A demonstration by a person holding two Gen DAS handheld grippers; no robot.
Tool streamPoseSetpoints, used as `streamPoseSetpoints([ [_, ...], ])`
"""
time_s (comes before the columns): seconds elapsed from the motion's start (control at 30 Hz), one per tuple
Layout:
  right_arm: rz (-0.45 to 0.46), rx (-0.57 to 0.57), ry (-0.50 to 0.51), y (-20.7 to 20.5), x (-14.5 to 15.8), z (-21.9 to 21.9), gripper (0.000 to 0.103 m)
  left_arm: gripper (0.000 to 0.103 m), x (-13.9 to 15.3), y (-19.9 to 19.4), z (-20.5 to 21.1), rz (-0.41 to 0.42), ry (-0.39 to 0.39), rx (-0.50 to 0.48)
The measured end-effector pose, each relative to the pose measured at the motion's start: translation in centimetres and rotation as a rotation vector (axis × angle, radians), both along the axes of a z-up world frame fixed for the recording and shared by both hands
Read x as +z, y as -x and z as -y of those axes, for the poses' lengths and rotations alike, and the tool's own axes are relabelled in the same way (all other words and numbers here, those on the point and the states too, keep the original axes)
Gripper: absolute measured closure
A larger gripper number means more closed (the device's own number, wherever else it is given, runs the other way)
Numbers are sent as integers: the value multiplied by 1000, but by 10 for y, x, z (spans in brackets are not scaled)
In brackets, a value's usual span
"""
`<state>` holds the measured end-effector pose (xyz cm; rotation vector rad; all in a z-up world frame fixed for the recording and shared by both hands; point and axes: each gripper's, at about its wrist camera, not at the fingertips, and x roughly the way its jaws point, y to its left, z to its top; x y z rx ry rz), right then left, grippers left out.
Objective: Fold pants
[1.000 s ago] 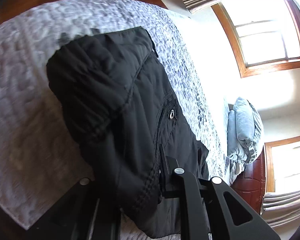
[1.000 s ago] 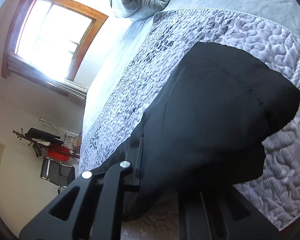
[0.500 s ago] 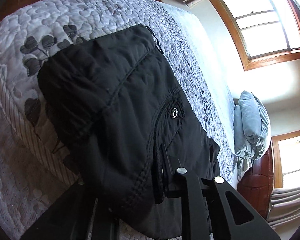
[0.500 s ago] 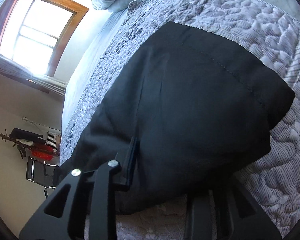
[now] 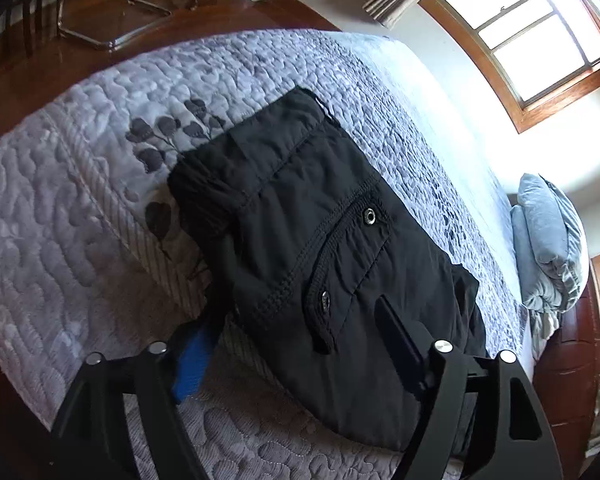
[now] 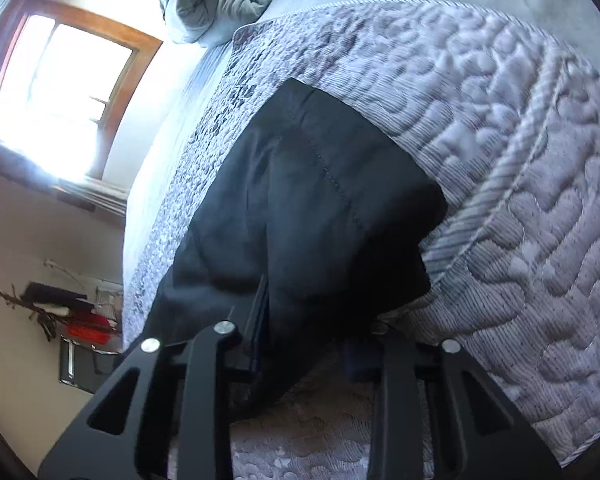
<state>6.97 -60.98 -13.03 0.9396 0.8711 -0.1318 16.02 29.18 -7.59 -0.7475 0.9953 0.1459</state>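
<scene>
Black pants [image 5: 320, 248] lie folded into a thick bundle on the grey quilted bedspread [image 5: 60, 220], pocket snaps facing up. My left gripper [image 5: 296, 344] is open; its jaws stand wide, one finger over the cloth, the blue-padded finger [image 5: 190, 364] on the quilt beside it. In the right wrist view the pants [image 6: 312, 216] lie flat with a hemmed end up. My right gripper [image 6: 312, 340] is open, with the near edge of the pants loose between its fingers.
The bed's edge drops to a wooden floor [image 5: 112, 20] with a metal chair frame [image 5: 100, 36]. A folded blue-grey duvet [image 5: 548, 240] sits at the bed's head. Windows [image 6: 56, 92] are on the wall. A chair with red items [image 6: 80, 332] stands by the wall.
Both grippers have opened and let go of the pants, then drawn back. The bundle now rests on the bed and looks smaller in both views.
</scene>
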Motion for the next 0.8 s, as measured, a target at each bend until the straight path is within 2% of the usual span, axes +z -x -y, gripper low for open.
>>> streamPoseSetpoints([
  [0.1,8,80,224,-9,38,-20,87,21,17,4,11,0,-112,-9],
  [0.17,55,101,290,-9,56,-30,87,14,26,4,22,1,-169,-38],
  [0.23,88,99,306,-4,64,-34,87,13,31,2,33,1,-220,-87],
  [0.3,72,90,291,-2,54,-30,87,13,29,1,40,-8,-250,-123],
  [0.37,3,72,236,-3,30,-17,84,13,23,-1,46,-29,-273,-145],
  [0.43,-47,66,182,0,7,-10,71,13,16,-2,50,-48,-257,-149],
  [0.53,-7,21,116,18,1,-7,53,13,8,2,51,-57,-220,-151],
  [0.6,18,-14,76,30,1,-3,51,13,5,5,53,-67,-231,-159],
  [0.73,75,-92,-86,48,-8,10,46,13,2,11,55,-71,-245,-161],
  [0.8,84,-99,-116,48,-10,12,46,13,2,14,58,-70,-238,-163],
])
